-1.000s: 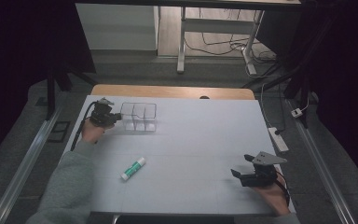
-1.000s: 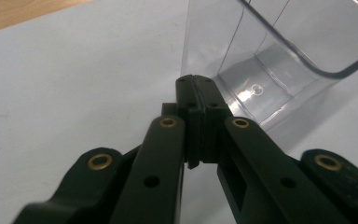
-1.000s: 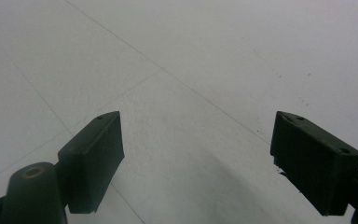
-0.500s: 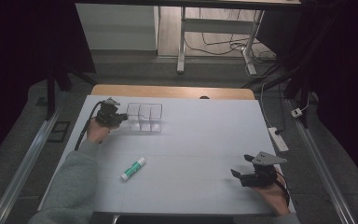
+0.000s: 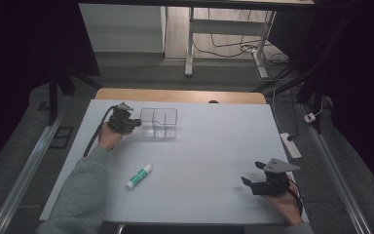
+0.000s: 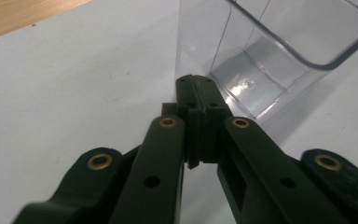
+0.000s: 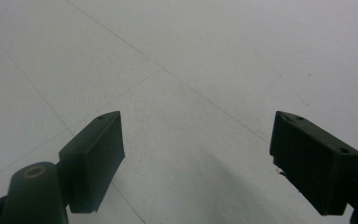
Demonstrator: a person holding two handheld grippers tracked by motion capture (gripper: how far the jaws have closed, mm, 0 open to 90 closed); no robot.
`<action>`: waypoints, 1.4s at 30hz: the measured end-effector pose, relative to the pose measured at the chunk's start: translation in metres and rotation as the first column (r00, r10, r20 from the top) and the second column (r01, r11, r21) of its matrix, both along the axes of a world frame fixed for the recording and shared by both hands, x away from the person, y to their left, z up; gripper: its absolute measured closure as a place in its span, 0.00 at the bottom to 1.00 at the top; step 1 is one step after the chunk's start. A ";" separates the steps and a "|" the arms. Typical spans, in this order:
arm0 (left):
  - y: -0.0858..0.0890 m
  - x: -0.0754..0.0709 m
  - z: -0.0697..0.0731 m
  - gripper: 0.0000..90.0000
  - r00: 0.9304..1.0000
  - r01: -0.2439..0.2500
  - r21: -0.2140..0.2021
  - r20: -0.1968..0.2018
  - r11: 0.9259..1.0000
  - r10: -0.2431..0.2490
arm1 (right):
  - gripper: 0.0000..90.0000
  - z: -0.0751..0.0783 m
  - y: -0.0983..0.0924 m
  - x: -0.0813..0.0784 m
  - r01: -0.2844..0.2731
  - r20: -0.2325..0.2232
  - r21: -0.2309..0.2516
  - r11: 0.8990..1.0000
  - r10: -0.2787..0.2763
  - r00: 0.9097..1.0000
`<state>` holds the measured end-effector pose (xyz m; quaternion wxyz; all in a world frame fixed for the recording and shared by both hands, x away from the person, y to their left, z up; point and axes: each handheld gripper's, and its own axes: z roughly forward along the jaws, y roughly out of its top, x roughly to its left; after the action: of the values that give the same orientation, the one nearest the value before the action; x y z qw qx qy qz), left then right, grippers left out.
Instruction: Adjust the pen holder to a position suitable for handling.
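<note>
Glue stick point(image 5: 139, 176) well apart from organizer point(image 5: 159, 123).

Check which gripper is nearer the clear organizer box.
Left. The left gripper, jaws shut, sits at the clear organizer box's left wall; the right gripper rests far off near the table's front right.

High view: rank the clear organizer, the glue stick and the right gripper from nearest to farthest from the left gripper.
1. Clear organizer, right beside the left gripper, at the table's far left.
2. Glue stick, nearer the front edge, left of middle.
3. Right gripper, at the front right.
</note>
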<state>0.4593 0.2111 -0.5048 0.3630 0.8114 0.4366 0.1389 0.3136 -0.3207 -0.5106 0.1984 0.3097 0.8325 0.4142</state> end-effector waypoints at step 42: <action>-0.064 0.006 0.003 0.99 0.995 0.099 -0.009 0.015 0.995 -0.099 | 0.20 0.000 0.001 -0.001 -0.017 -0.001 -0.012 1.000 0.017 1.000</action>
<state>0.4650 0.1466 -0.5016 0.3766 0.8291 0.3938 0.1248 0.3128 -0.3200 -0.5104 0.1965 0.3016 0.8377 0.4106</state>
